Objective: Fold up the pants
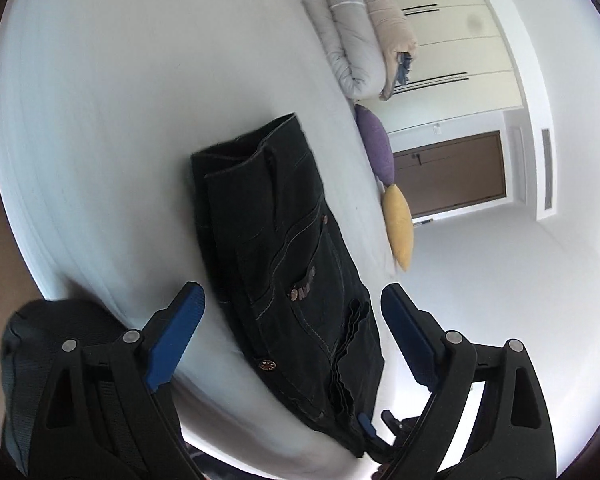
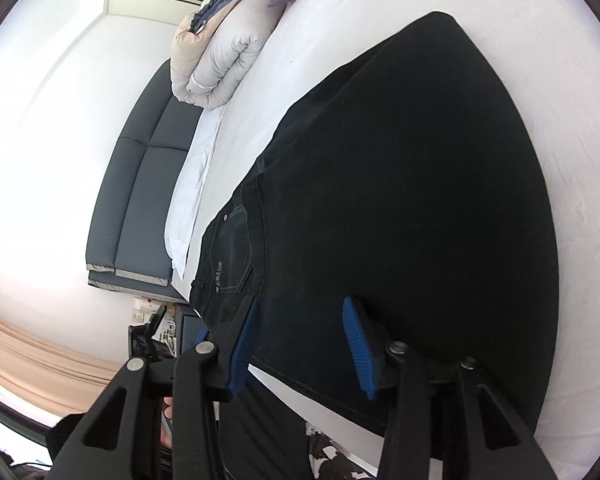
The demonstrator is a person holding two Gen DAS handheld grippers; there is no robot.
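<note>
The pants (image 1: 284, 264) lie on the white bed (image 1: 120, 140), dark denim already doubled over so that the leg hems sit stacked at the far end and the waistband, with its button and pocket rivets, hangs near the bed's near edge. Taking the pants as my landmark: their long axis runs straight away from me, from the waistband by my tongs toward the rolled duvet (image 1: 360, 40) beyond the hems.

My left tongs (image 1: 292, 332) hover just short of the waistband end, blue pads spread wide on either side of it, gripping nothing. My right tongs (image 2: 300, 340) sit over the pants' near side edge, also parted; the cloth passes between the pads, but I see a gap at each pad, so I judge they have not closed on it. In the left view one blue tip of the right tongs shows low at the waistband corner.

So both tongs are at the waistband end, the right one nearer the fabric, in fact over it. I judge the coming fold has to carry this near end along that long axis toward the hems, which means a grip on each waistband corner and a lift away from me. The purple pillow (image 1: 374, 140) and yellow pillow (image 1: 398, 232) lie to the right of the pants, well apart.
</note>
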